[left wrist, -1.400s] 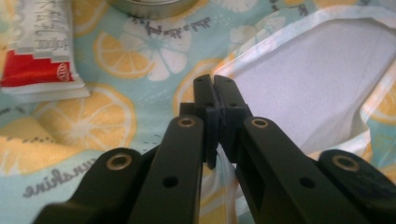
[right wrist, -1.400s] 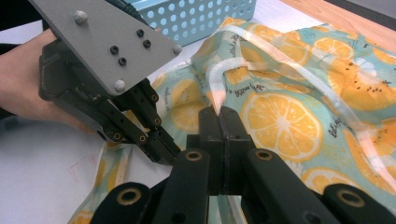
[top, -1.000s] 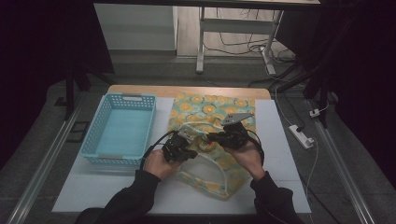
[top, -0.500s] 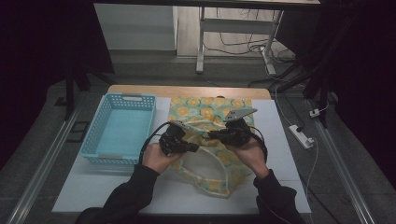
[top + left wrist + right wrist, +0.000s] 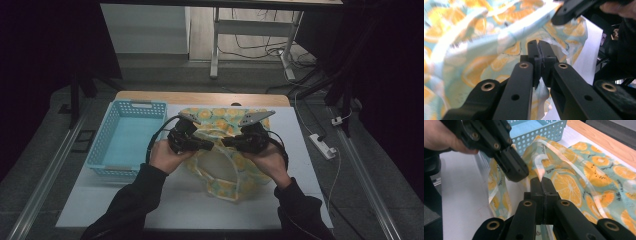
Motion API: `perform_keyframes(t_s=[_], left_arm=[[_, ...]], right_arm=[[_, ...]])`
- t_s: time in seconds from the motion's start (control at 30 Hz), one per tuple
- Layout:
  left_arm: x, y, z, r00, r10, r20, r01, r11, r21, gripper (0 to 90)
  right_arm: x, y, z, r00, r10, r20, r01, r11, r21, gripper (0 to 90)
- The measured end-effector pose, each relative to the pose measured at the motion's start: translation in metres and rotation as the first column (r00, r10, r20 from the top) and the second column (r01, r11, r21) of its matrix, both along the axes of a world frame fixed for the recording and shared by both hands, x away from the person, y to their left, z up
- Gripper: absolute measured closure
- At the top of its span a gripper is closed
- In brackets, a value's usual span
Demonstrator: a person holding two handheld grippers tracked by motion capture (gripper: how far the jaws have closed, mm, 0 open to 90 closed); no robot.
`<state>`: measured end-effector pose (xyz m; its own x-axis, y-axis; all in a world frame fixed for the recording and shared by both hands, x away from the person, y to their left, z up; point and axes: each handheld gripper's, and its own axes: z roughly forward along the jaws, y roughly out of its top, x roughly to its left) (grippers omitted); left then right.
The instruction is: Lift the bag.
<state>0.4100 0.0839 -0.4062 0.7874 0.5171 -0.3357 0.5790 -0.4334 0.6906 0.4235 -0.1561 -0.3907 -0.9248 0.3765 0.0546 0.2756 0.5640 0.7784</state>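
Orange-print cloth [image 5: 220,150] edge vanishes between both shut tools (left [image 5: 209,146], right [image 5: 226,142])

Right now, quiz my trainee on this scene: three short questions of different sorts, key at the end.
1. True or false: both tongs are shut on the orange-print cloth.
2. What stands on the table beside the person's left hand? A) blue plastic basket B) cardboard box C) metal bowl
3. What fruit is printed on the cloth?

Key: 1 true: left tongs and right tongs each pinch its pale edge. 2 A, the blue basket. 3 Orange slices.
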Motion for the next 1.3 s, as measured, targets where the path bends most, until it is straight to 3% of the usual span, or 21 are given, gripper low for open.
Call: perform_keyframes(t_s=[0.23, 0.5, 0.83, 1.3], left_arm=[[0.009, 0.005, 0.025, 0.9999, -0.01, -0.006, 0.01, 0.9989, -0.045, 89.1], [0.019, 0.007, 0.054, 0.9999, -0.002, 0.015, 0.003, 0.9966, -0.083, 89.2], [0.027, 0.011, 0.098, 0.9966, 0.01, 0.082, -0.003, 0.9962, -0.088, 89.2], [0.031, 0.013, 0.14, 0.985, 0.071, 0.157, -0.044, 0.985, -0.167, 89.2]], right_arm=[[0.001, 0.001, 0.014, 0.9999, 0.007, -0.011, -0.007, 1.0, 0.017, 90.0], [0.004, 0.003, 0.038, 0.9999, 0.011, 0.004, -0.012, 0.999, 0.037, 90.0], [0.004, 0.007, 0.073, 0.9989, 0.014, 0.045, -0.017, 0.998, 0.065, 90.0], [0.013, 0.004, 0.122, 0.9974, -0.001, 0.072, -0.009, 0.99, 0.137, 90.0]])
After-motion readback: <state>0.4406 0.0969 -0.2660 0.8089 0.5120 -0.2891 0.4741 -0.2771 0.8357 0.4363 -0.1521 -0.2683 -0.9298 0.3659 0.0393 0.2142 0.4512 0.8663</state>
